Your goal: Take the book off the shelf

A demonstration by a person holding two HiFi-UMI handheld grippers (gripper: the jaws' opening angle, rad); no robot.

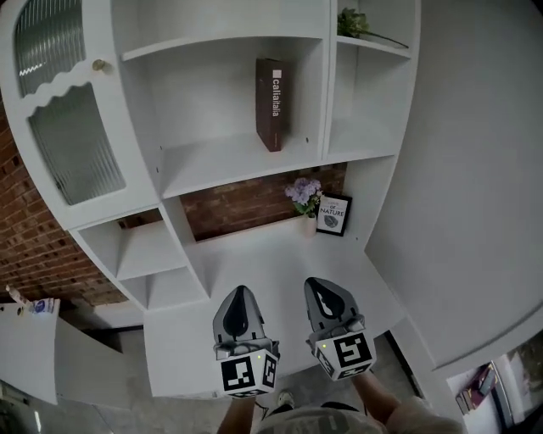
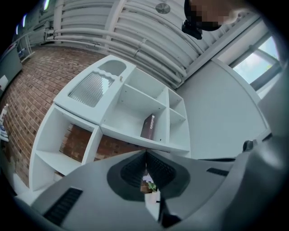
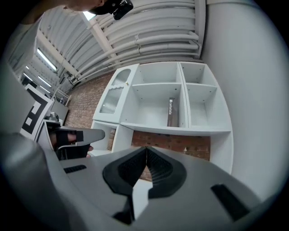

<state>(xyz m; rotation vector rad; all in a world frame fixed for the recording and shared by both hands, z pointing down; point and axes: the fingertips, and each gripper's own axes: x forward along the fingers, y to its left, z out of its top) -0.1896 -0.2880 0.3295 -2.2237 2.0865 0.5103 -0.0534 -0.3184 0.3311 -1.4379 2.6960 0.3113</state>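
A dark brown book (image 1: 271, 103) stands upright on the middle shelf (image 1: 229, 161) of a white wall unit, against the right divider. It also shows as the book (image 2: 148, 127) and the book (image 3: 171, 113) in the two gripper views. My left gripper (image 1: 238, 302) and right gripper (image 1: 320, 293) hang side by side well below the shelf, over the white counter (image 1: 280, 254). Both point toward the unit. Each has its jaws closed tip to tip with nothing between them, as on the left gripper (image 2: 145, 155) and the right gripper (image 3: 146, 151).
A small vase of purple flowers (image 1: 305, 196) and a framed picture (image 1: 333, 214) stand at the back of the counter under the shelf. A ribbed-glass cabinet door (image 1: 64, 127) is at the left. A green plant (image 1: 355, 23) sits in the top right compartment. Brick wall (image 1: 34, 237) lies behind.
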